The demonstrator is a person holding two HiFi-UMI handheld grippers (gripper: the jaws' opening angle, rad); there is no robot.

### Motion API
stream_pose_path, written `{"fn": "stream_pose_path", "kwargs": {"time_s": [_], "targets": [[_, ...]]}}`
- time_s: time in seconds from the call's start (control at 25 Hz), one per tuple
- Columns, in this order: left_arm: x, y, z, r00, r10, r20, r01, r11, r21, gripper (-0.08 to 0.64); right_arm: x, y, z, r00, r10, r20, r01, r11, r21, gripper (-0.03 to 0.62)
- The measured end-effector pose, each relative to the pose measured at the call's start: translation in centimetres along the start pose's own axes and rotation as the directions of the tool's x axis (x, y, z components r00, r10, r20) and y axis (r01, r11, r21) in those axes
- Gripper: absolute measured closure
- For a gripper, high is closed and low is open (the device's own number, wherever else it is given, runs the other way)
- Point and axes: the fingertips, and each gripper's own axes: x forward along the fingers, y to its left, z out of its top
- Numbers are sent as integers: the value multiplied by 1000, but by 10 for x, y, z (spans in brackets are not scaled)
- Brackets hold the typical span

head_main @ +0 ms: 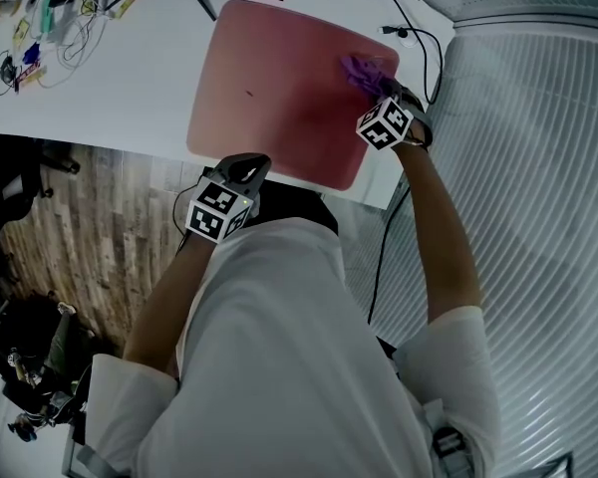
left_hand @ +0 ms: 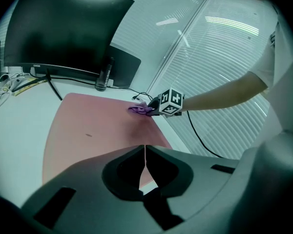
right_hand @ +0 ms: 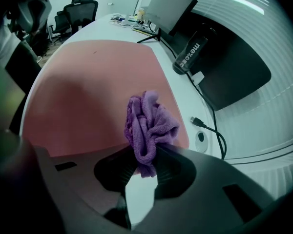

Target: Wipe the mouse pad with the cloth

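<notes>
The right claw (right_hand: pixel 145 154) is clamped on a crumpled purple terry cloth (right_hand: pixel 149 123). A narrow tail of the cloth hangs down between the two jaws, and the bunched bulk stands out ahead of them. The cloth lies against a large pinkish-red mouse pad with rounded corners (right_hand: pixel 83 91), near the pad's far right corner as seen from the head view, close to its right edge. The marker cube (head_main: pixel 384 123) rides just behind the claw, over that same edge.

The left claw (left_hand: pixel 145 152) holds nothing. Its jaws are together, with only a hairline slit between the tips. It hangs at the near edge of the mouse pad, towards the middle of that edge, well apart from the cloth. Whether it touches the pad I cannot tell. A small dark speck (head_main: pixel 248 93) shows on the pad's surface near its middle.

The pad lies on a white table (head_main: pixel 130 88). Beyond its far edge stand a wide dark monitor (left_hand: pixel 63 30) on thin legs and a black printed bottle (right_hand: pixel 189 53). A black cable with a plug (right_hand: pixel 211 126) trails on the table just right of the pad. A tangle of wires and small items (head_main: pixel 40 33) sits at the table's far left. White slatted blinds (head_main: pixel 538 157) fill the right side, with a wood-patterned floor (head_main: pixel 80 207) below the table's near edge.
</notes>
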Motion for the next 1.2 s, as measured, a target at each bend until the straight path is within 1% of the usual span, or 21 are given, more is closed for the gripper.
{"fn": "stream_pose_path", "kwargs": {"time_s": [0.48, 0.68, 0.88, 1.2], "targets": [[-7, -4, 3, 999, -33, -5, 34, 999, 30, 537, -21, 53, -4, 996, 94, -6, -94, 995, 20, 491], [-9, 4, 7, 998, -61, -9, 61, 997, 43, 537, -29, 74, -6, 993, 120, -14, -119, 992, 29, 491], [-21, 8, 6, 996, -88, -18, 89, 994, 58, 537, -42, 99, -7, 990, 138, -37, -137, 990, 33, 491], [-48, 11, -12, 992, -121, -40, 123, 989, 76, 537, -61, 144, -16, 987, 151, -51, -144, 983, 114, 491]]}}
